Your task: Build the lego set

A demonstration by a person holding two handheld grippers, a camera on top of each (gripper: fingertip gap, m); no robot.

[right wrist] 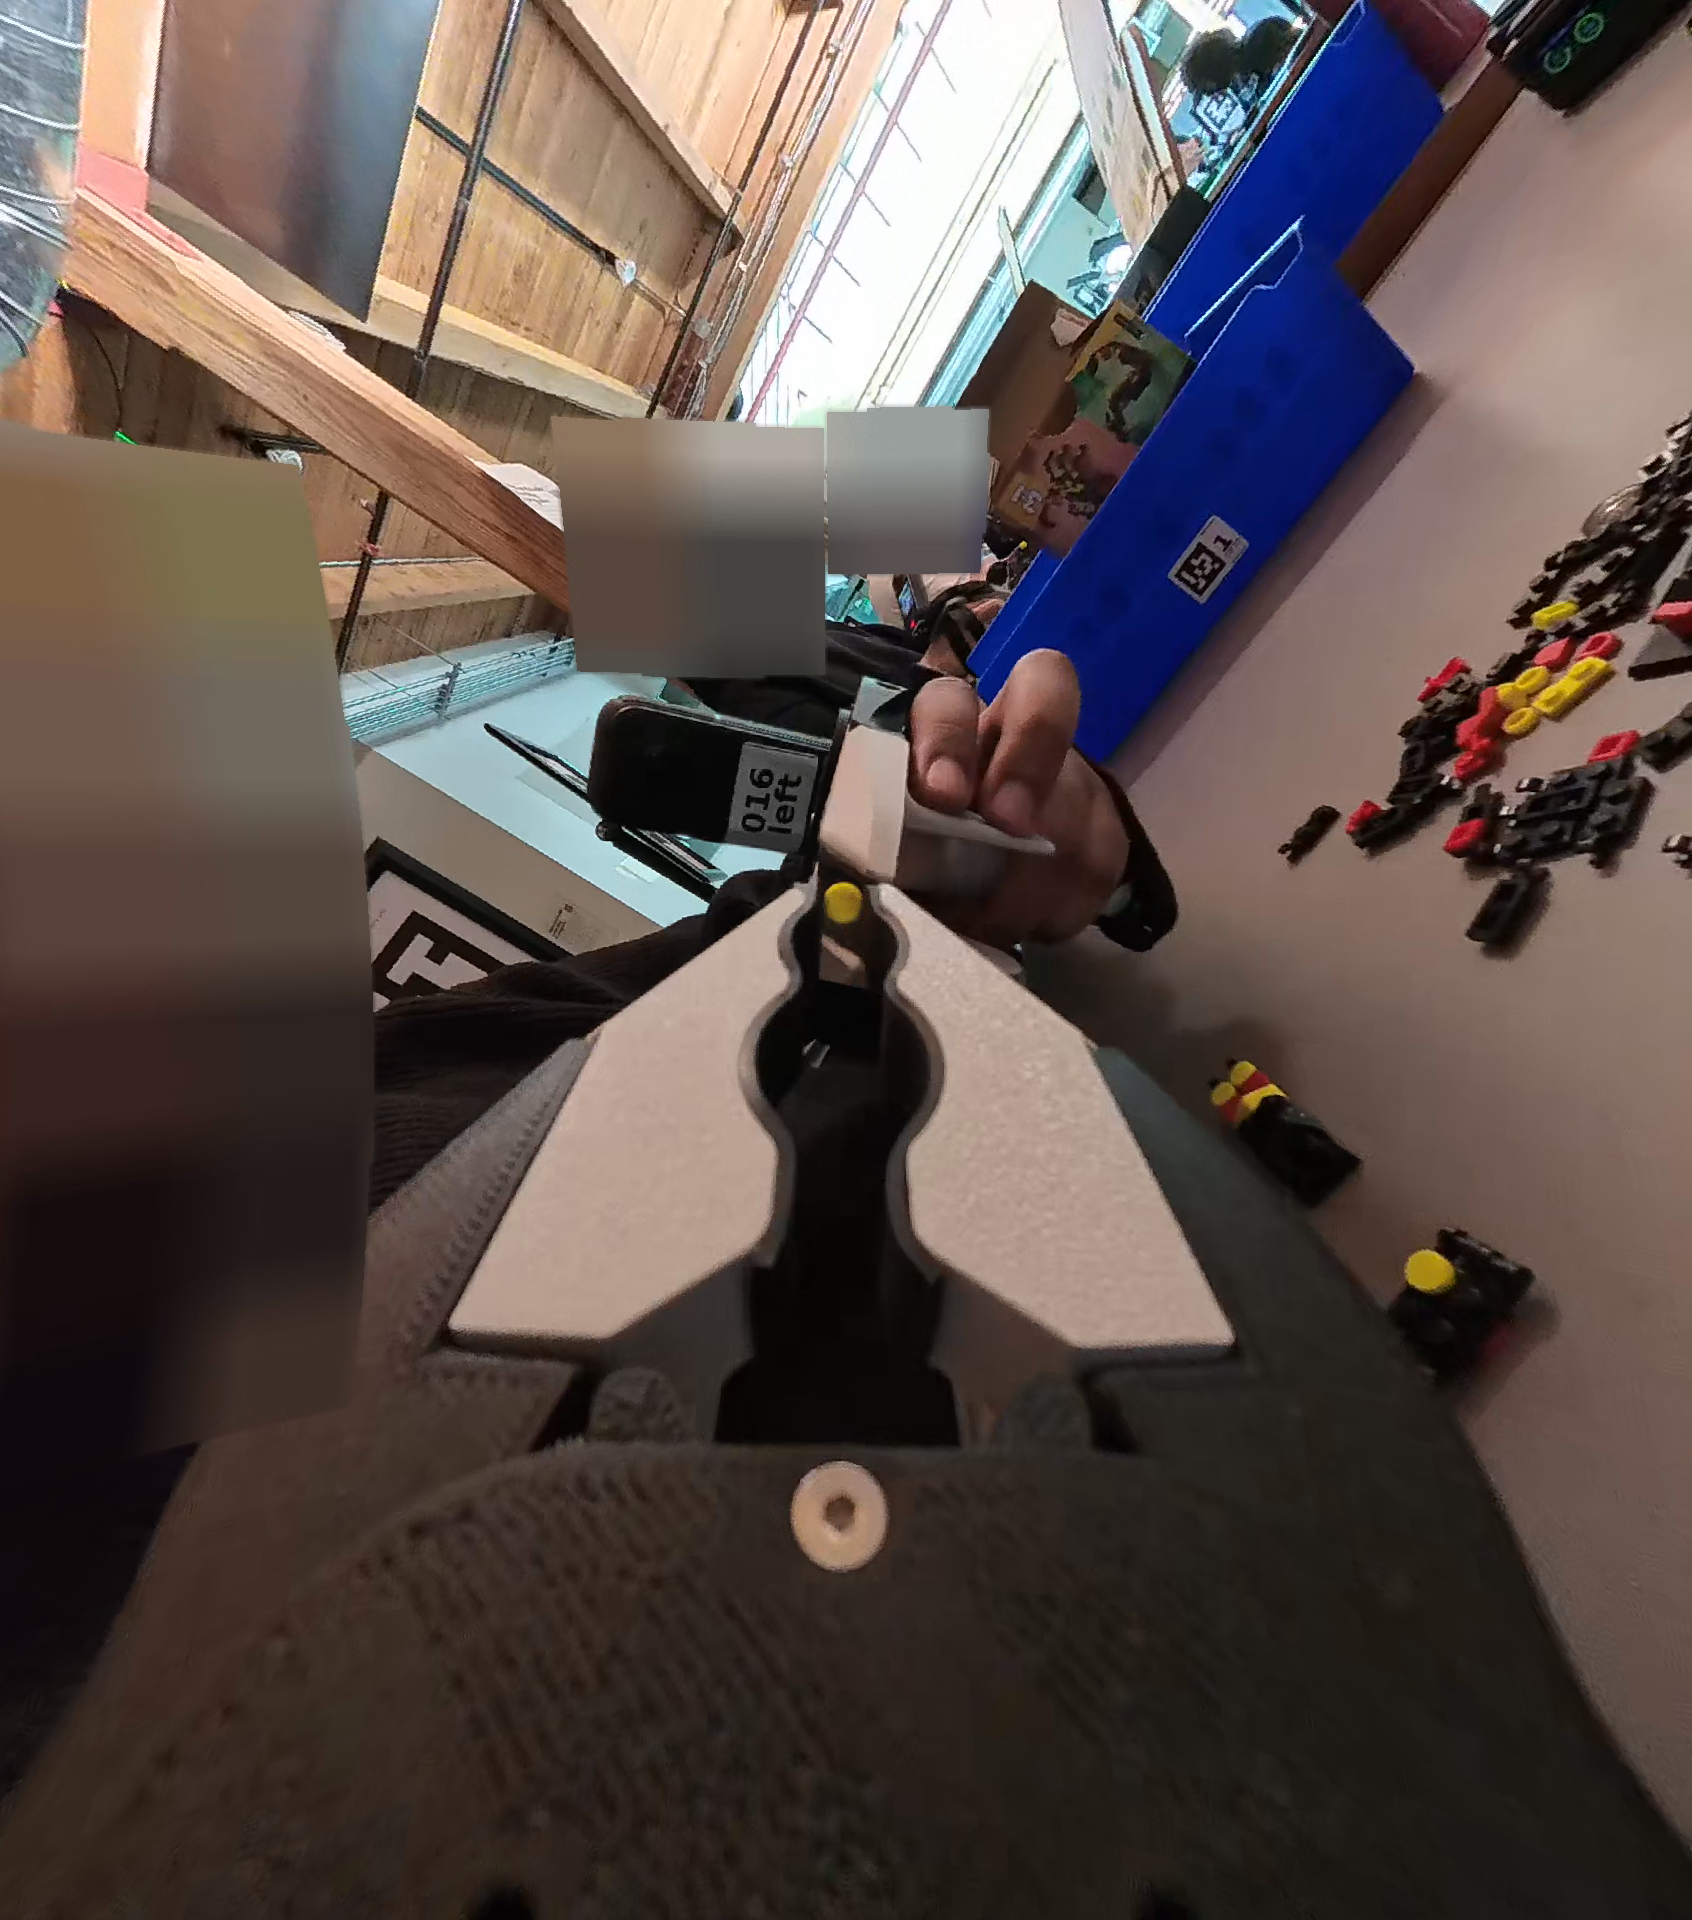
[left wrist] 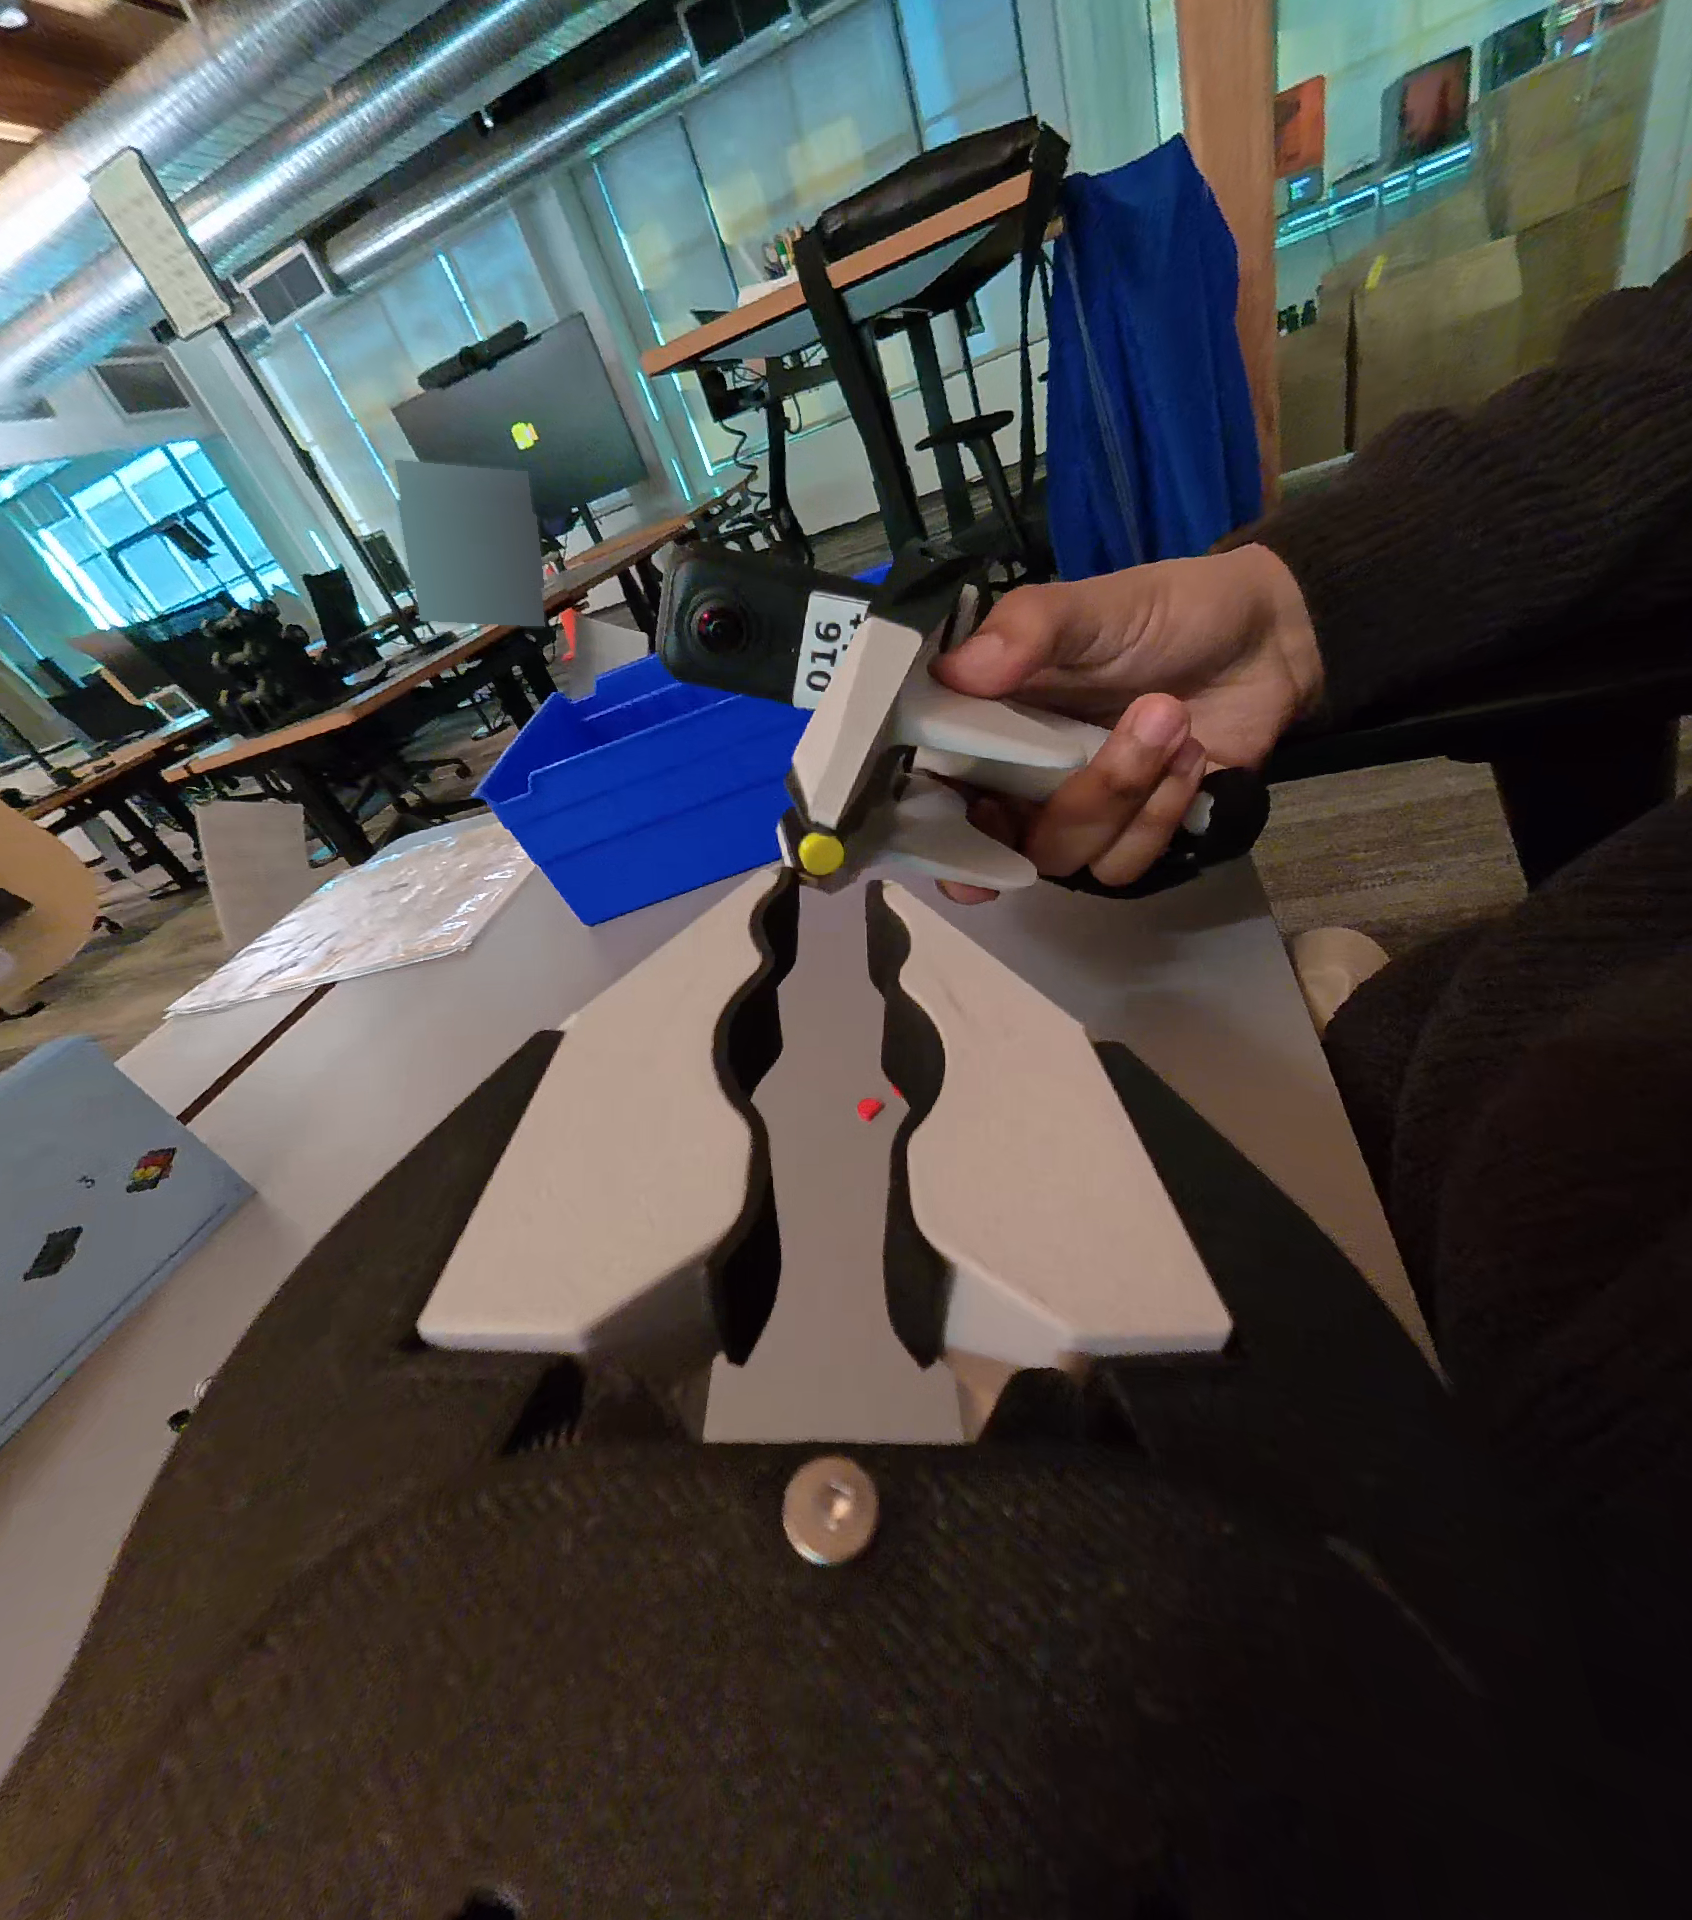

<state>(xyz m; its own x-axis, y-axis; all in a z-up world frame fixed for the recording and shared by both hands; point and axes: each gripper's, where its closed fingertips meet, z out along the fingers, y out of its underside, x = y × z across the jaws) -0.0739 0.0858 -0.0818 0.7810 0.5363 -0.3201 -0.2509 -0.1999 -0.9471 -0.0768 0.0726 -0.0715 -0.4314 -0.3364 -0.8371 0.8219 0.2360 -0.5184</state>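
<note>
We are pinching a small round yellow lego stud (left wrist: 819, 852) between the tips of the right gripper (right wrist: 842, 914), whose two pale grey fingers are closing in on it from both sides. In the left wrist view that gripper is reaching in from the right of the frame, with our hand (left wrist: 1112, 675) wrapping its handle just above centre.

The left gripper (left wrist: 829, 888) is pointing straight at the stud from below. Its fingers are standing apart, with bare table showing down the gap between them, and its tips are sitting just beside the stud.

Two tiny red lego bits (left wrist: 868, 1110) are lying on the pale grey table (left wrist: 1133, 977), showing in that gap at mid-frame. A blue plastic bin (left wrist: 634, 800) is standing just left of centre, beside a crinkled clear plastic bag (left wrist: 364, 925). A light blue instruction booklet (left wrist: 42, 1247) is lying at the left edge.

In the right wrist view, a loose spread of black, red and yellow lego pieces (right wrist: 1590, 707) is lying along the right edge. Two small part-built black clusters (right wrist: 1289, 1127) (right wrist: 1455, 1299) are sitting lower right, each carrying some yellow.
</note>
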